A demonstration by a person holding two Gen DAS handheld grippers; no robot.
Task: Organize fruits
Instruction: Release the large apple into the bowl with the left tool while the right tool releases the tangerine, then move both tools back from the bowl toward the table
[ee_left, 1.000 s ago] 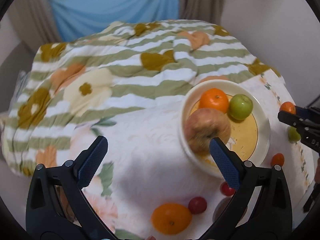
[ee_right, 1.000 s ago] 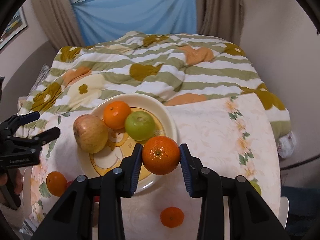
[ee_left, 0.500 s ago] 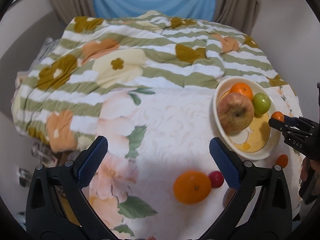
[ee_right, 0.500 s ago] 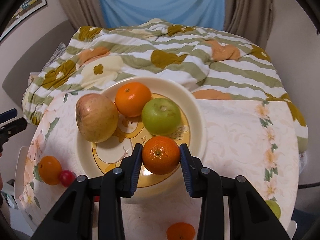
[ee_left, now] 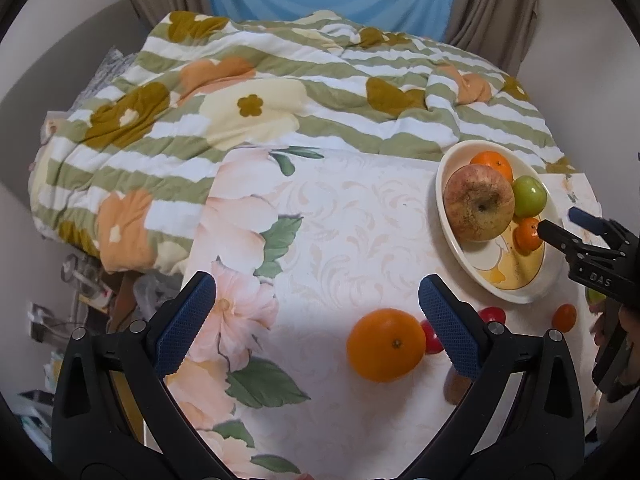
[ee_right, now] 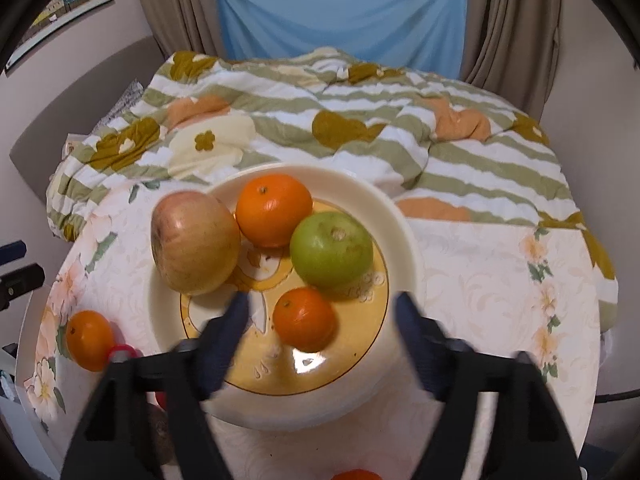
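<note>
Blue cloth and brown curtains fill the top of both views, with a striped floral quilt (ee_right: 360,128) below them and a flowered tablecloth (ee_left: 340,240) nearer me. On the right wrist view my right gripper (ee_right: 320,312) hangs low in the frame with its jaws opening, blurred; the small mandarin (ee_right: 304,318) sits between them on the bowl (ee_right: 404,240), neither pad touching it. Above it in the bowl I see a green apple (ee_right: 331,249), an orange (ee_right: 274,210) and a big reddish apple (ee_right: 195,237) at left. On the left wrist view my left gripper (ee_left: 316,320) is spread wide and holds nothing; a large orange (ee_left: 385,345) lies on the cloth between the fingers, close to the right one, touching a small red fruit (ee_left: 432,336).
</note>
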